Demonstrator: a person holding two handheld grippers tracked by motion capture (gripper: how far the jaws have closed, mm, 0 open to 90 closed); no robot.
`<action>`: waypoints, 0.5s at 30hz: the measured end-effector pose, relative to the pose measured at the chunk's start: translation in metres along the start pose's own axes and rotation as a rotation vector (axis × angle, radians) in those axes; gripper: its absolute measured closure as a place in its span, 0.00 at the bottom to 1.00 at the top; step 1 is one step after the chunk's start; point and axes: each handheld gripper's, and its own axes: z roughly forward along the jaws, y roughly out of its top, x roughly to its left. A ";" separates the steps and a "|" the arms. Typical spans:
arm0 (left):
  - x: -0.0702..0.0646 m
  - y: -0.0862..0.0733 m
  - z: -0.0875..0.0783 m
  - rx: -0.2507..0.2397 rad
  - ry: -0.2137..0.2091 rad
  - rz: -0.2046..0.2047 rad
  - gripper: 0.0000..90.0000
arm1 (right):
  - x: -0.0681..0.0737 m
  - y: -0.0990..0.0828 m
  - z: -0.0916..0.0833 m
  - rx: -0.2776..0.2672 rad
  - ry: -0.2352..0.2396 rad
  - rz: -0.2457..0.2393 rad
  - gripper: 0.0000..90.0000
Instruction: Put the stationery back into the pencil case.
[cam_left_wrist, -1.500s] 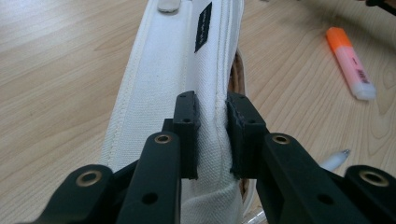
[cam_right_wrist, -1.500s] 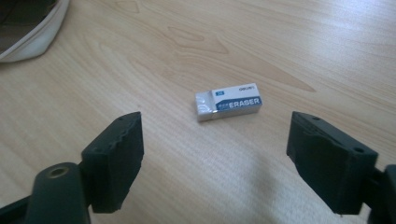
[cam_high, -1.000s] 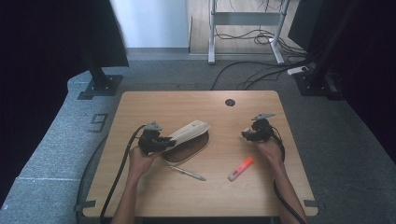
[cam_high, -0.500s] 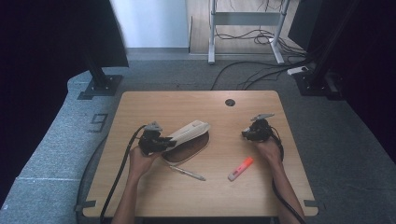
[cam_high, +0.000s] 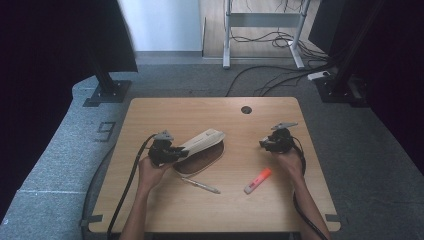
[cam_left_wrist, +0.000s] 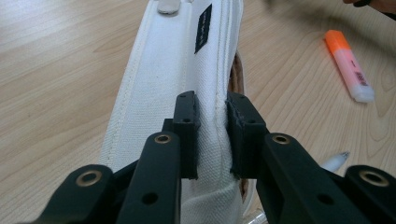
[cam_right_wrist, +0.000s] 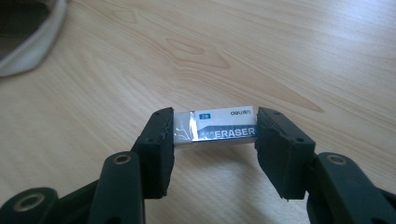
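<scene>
Light wooden table (cam_high: 150, 210): smooth matt grain. White canvas pencil case (cam_left_wrist: 159, 88): coarse woven cloth, stitched seams. White eraser (cam_right_wrist: 215, 127): glossy printed sleeve. Orange plastic highlighter (cam_left_wrist: 349, 65): smooth. Black jaws: matt plastic.

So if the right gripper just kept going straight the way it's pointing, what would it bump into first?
Beyond the eraser that the right gripper holds lies bare table; the open pencil case sits off to one side, probably missed.

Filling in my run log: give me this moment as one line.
left gripper: shut on pencil case flap | right gripper: shut on eraser | highlighter, pen: on table
</scene>
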 end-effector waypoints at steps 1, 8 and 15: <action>0.000 0.000 0.000 -0.001 0.001 0.000 0.83 | 0.003 0.001 -0.002 0.001 0.005 -0.008 0.52; 0.000 0.000 0.000 -0.003 0.001 0.000 0.83 | 0.018 0.006 -0.008 -0.010 0.057 -0.026 0.52; -0.001 0.000 -0.001 -0.002 -0.002 0.000 0.83 | 0.034 0.012 -0.009 -0.025 0.110 -0.045 0.53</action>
